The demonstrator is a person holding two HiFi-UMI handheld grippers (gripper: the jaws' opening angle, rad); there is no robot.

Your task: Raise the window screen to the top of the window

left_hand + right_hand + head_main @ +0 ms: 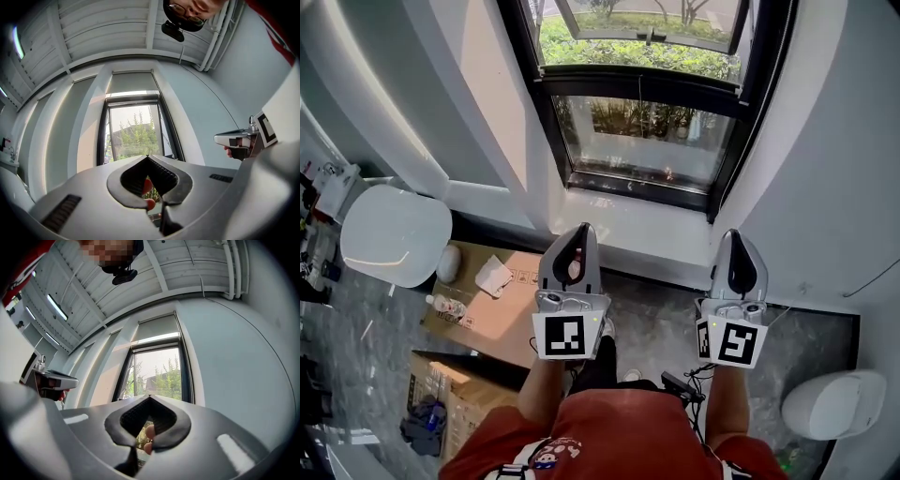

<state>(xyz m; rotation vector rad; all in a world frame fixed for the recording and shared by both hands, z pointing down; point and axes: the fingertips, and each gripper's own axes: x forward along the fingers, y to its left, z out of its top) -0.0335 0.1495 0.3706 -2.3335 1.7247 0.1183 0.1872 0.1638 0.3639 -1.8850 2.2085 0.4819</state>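
Window (647,141) with a black frame fills the upper middle of the head view, its lower pane shut and a sash at the very top of the frame tilted open onto green bushes (628,52). In both gripper views a grey panel (131,82) covers the top part of the opening, with a bright strip under its lower edge and clear glass below it. Whether this panel is the window screen cannot be told for sure. A pale sill (623,230) runs below the window.

Just below the sill in the head view, the left gripper (583,230) and the right gripper (734,234) sit side by side at the middle of the frame, well apart from each other and pointing toward the window. Each has its jaws pressed together at the tips with nothing between them, and neither touches the window or the sill. Through the hollow behind each pair of jaws the person's fingertips show.

At the bottom of the head view is the person's red shirt (609,436). To the left lie a flat cardboard box (511,314) with a small bottle (445,307) on it, and a round white table (394,234) at the left edge. A white rounded object (834,403) sits at the lower right.
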